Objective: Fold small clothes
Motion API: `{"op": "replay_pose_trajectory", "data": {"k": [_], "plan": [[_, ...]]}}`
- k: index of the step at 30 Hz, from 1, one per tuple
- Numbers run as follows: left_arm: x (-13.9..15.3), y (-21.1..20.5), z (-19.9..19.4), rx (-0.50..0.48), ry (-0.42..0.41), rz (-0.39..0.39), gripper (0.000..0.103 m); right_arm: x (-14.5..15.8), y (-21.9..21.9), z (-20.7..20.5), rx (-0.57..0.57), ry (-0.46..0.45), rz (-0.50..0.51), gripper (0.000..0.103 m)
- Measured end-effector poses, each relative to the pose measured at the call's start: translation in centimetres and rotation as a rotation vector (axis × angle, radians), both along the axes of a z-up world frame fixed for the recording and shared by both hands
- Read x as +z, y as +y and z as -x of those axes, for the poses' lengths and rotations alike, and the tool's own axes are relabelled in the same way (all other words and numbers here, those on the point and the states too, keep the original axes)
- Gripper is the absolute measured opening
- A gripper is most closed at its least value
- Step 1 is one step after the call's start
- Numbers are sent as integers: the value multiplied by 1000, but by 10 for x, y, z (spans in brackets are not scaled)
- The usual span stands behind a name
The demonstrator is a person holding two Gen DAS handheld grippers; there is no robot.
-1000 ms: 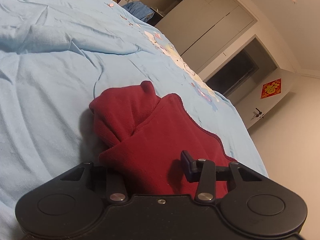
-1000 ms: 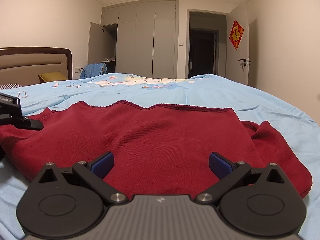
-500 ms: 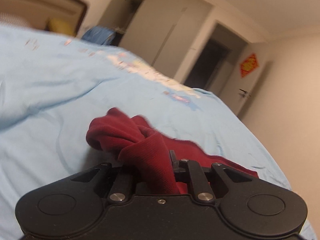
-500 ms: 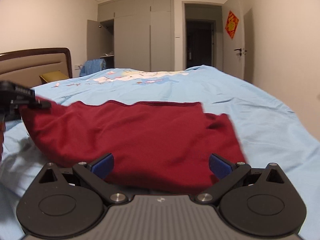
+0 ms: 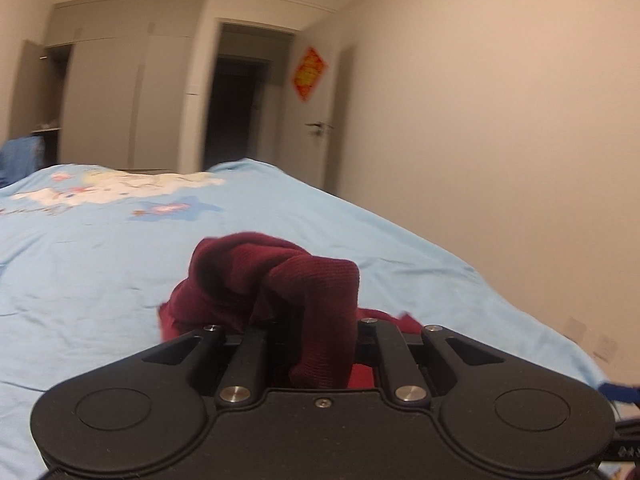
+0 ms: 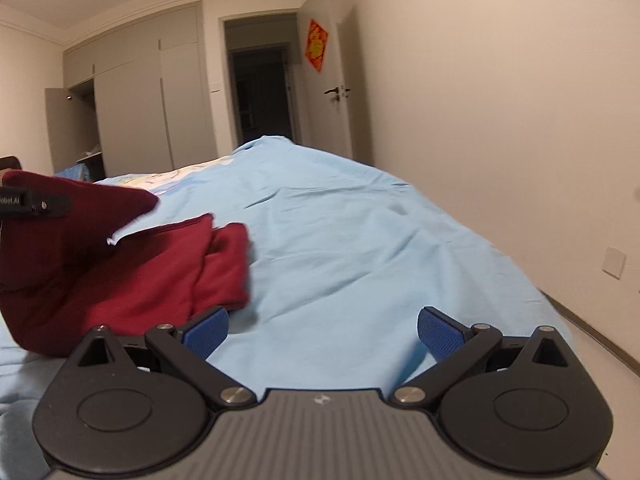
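Observation:
A dark red knitted garment (image 6: 132, 276) lies on the light blue bed sheet (image 6: 360, 248). My left gripper (image 5: 316, 328) is shut on a bunched fold of this garment (image 5: 308, 288), and the cloth hides its fingertips. In the right wrist view the left gripper (image 6: 36, 203) holds that side of the garment raised off the bed at the far left. My right gripper (image 6: 322, 330) is open, low over bare sheet to the right of the garment, with nothing between its blue pads (image 6: 438, 332).
The bed's right edge (image 6: 532, 280) drops toward a cream wall. Behind the bed stand a grey wardrobe (image 6: 132, 116), a dark doorway (image 6: 262, 92) and a door with a red ornament (image 6: 317, 45). A blue item (image 5: 16, 156) lies near the wardrobe.
My left gripper shut on the garment's edge, lifted it and carried it over toward the right. My right gripper swung right, off the garment and over bare sheet, staying open.

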State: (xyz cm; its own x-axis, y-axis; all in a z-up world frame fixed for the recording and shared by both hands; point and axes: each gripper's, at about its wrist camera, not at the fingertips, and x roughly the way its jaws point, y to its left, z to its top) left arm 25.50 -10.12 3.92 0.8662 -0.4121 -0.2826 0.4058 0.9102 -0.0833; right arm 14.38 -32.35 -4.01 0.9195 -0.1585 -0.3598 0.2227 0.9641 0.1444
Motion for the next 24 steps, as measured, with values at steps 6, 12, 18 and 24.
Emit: {"op": "replay_pose_trajectory", "data": {"k": [6,12,18,24], "plan": [[-30,-59,9,-117,33,-197,14,-1,-12,7,-8,-4,-8,103],[-47,-53,13,-144,58,-227,22,0,-17,8,-9,-9,-21,103],[-51,-45,23,-188,39,-222,42,13,-37,-1,0,-20,-77,103],[-56,-49,45,-206,-13,-245,47,43,-50,-29,120,-43,-179,103]]}}
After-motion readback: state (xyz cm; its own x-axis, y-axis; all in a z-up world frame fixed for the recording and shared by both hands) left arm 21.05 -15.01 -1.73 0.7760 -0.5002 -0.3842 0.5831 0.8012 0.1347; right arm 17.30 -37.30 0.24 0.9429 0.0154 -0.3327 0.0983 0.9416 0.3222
